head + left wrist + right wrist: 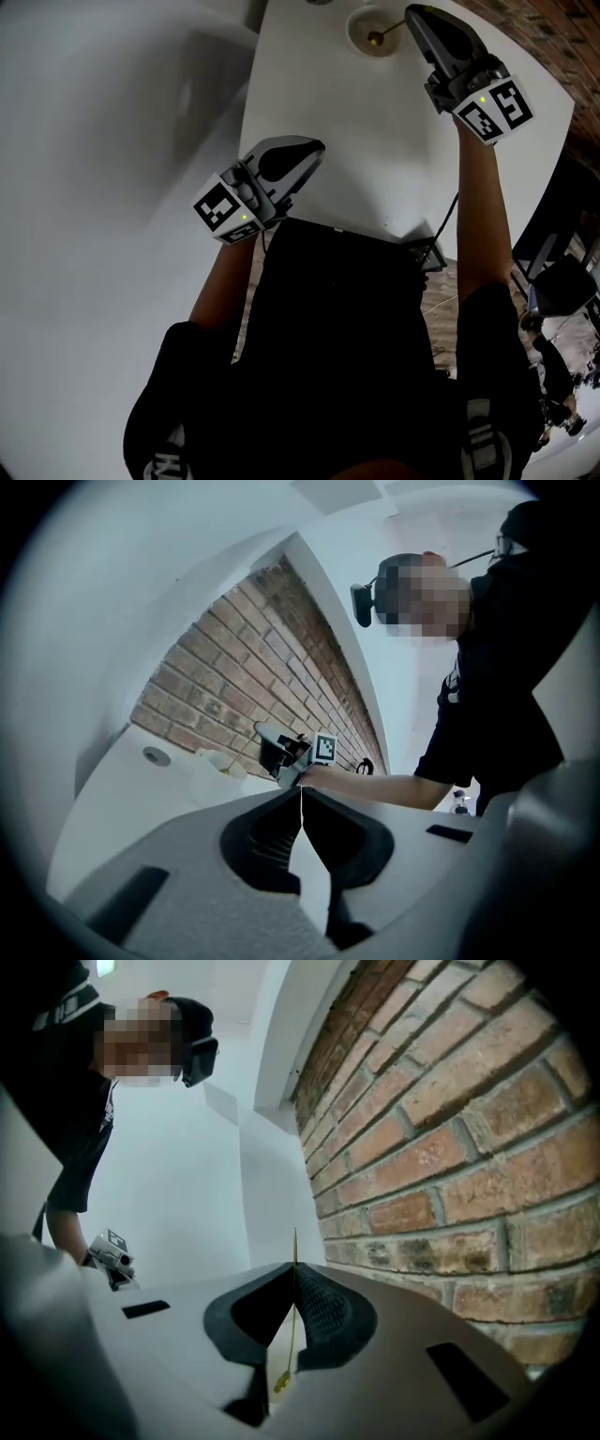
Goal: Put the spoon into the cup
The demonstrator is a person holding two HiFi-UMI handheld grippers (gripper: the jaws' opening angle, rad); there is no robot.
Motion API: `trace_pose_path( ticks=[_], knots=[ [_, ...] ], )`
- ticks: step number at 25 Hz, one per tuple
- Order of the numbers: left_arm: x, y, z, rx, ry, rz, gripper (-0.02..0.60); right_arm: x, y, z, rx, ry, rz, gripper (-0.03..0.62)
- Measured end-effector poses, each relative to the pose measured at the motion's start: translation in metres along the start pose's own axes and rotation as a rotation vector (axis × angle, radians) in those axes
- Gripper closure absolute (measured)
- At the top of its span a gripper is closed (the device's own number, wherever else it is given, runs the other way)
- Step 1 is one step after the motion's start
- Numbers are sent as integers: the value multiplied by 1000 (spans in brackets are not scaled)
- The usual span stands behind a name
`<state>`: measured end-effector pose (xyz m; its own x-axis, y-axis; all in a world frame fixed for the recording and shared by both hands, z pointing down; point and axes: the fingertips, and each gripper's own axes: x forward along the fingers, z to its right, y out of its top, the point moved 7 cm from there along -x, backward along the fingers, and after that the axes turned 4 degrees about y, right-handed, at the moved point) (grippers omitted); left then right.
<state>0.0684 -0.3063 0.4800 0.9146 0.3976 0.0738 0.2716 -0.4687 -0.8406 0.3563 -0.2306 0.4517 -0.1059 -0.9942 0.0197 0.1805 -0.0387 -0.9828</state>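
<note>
spoon end sits inside cup, just ahead of right tool; too small to tell if it touches bottom. Right arm stretched forward, tool pinching the thin spoon handle. Left tool well behind, over near counter edge, pressed together, empty. Brick wall just beyond right tool.

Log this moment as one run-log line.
right gripper: shut on spoon | spoon: lower end in cup mouth | left gripper: shut, empty, near table edge | step: not released
</note>
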Motion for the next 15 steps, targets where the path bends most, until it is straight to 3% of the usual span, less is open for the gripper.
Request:
trace_pose_path(
  ticks=[6,15],
  knots=[
    [1,-10,-2,-20,12,-18,565,9,-33,6,39,-22,-45,586],
    [-1,-5,-2,-17,21,-21,565,14,-38,2,56,-42,-43,586]
  ],
)
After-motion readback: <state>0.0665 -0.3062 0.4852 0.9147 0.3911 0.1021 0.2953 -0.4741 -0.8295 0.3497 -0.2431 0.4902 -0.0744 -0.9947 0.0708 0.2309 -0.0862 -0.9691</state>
